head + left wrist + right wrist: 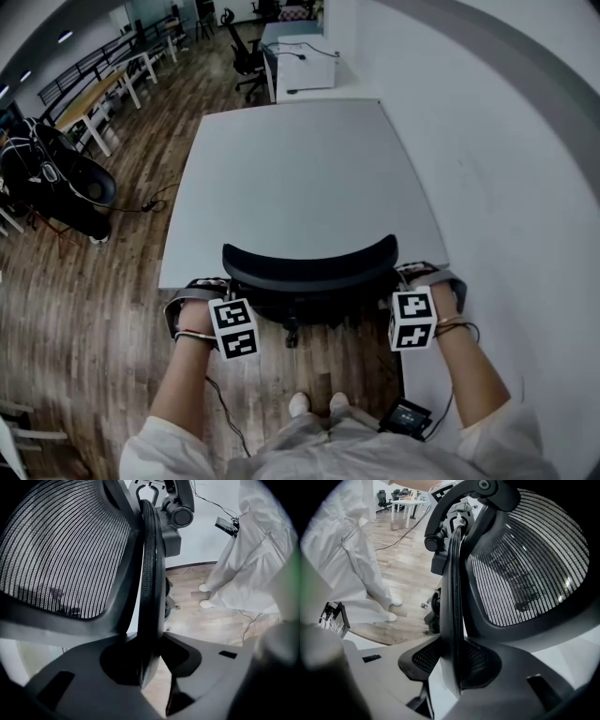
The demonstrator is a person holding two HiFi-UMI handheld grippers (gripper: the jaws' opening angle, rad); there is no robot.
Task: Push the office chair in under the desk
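Observation:
The black office chair's curved backrest top (309, 267) lies at the near edge of the grey desk (300, 159), with the seat hidden below it. My left gripper (217, 286) holds the backrest's left end and my right gripper (411, 277) holds its right end. In the left gripper view my left gripper (147, 660) is shut on the backrest's dark rim (151, 573), with the mesh (61, 550) to the left. The right gripper view shows my right gripper (452, 667) shut on the rim (452, 597), the mesh (525, 564) to the right.
A white wall (497, 141) runs along the desk's right side. Behind the desk stand another desk with a white box (307, 66) and a black chair (246, 58). Tables (98, 98) and black gear (56, 183) stand left. A small black device (405, 417) lies by my feet (319, 405).

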